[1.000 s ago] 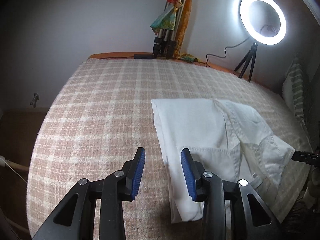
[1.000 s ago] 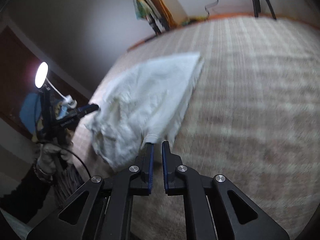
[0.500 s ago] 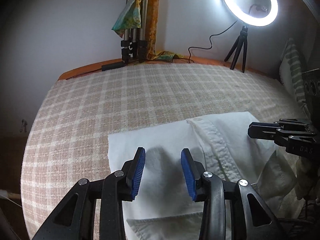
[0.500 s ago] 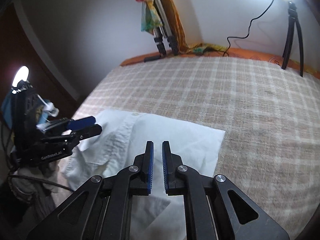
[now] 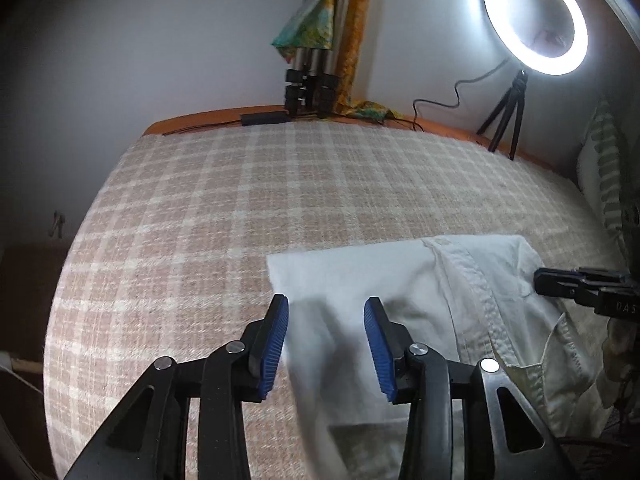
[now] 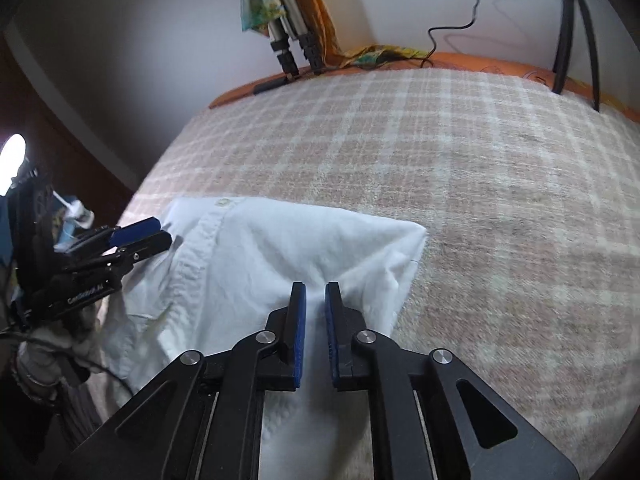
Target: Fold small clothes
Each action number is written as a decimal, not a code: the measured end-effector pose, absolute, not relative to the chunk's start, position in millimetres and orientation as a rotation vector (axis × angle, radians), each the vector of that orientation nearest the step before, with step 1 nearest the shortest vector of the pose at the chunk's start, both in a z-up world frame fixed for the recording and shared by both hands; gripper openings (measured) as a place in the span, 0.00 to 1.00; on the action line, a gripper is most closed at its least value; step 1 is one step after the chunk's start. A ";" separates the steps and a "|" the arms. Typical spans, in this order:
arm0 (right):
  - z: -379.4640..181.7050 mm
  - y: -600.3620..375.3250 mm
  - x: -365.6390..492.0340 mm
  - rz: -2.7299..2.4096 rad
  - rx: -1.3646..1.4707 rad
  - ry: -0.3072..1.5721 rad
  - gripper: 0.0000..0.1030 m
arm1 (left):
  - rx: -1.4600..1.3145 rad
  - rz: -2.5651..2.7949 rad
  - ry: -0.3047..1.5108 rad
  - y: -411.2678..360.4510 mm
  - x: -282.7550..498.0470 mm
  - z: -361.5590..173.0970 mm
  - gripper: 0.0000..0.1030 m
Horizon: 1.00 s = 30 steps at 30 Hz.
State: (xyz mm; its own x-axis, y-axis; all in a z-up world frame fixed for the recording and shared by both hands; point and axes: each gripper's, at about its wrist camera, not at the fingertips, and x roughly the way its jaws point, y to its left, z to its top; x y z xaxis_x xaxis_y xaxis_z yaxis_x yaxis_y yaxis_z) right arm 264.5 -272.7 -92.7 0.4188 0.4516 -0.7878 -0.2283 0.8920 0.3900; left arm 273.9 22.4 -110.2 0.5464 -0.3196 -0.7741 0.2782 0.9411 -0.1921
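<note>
Already both sets of jaws have just been opening, left gripper (image 5: 325, 332) wide and right gripper (image 6: 315, 312) narrow, over the shirt (image 6: 280, 248) on the bed (image 6: 480, 200); dragging could undo its fold.

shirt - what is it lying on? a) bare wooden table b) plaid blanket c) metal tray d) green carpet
b: the white shirt lies spread on the tan and cream plaid blanket, which shows around it in both wrist views.
</note>
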 end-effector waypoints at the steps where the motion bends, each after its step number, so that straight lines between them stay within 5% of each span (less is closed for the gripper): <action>1: -88.5 -281.2 258.0 0.435 0.267 1.048 0.27 | -0.100 -0.354 0.931 33.7 271.4 -109.0 0.54; 3: -83.9 -296.6 245.3 0.433 0.320 1.032 0.46 | -0.187 -0.359 0.947 53.2 266.2 -111.2 0.63; 4: -84.0 -304.9 239.1 0.431 0.347 1.032 0.47 | -0.226 -0.366 0.967 60.1 265.1 -115.0 0.63; 13: -125.3 -346.2 217.8 0.466 0.666 1.078 0.49 | -0.452 -0.429 1.074 74.6 265.0 -146.6 0.62; 17: -132.0 -348.7 217.1 0.520 0.757 1.068 0.49 | -0.480 -0.451 1.083 72.2 266.1 -148.9 0.50; 24: -131.8 -334.7 215.7 0.549 0.739 1.050 0.49 | -0.468 -0.460 1.076 65.8 268.5 -148.3 0.46; 30: -134.5 -324.4 221.1 0.568 0.727 1.065 0.33 | -0.459 -0.463 1.075 58.3 268.3 -146.9 0.41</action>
State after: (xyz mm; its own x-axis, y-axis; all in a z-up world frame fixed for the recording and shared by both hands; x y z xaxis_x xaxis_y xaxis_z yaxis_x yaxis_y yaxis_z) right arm 221.1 -324.4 -134.5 0.3840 0.7252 -0.5715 -0.0709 0.6403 0.7648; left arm 268.3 58.3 -146.9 0.4008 -0.5662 -0.7203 0.1343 0.8140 -0.5651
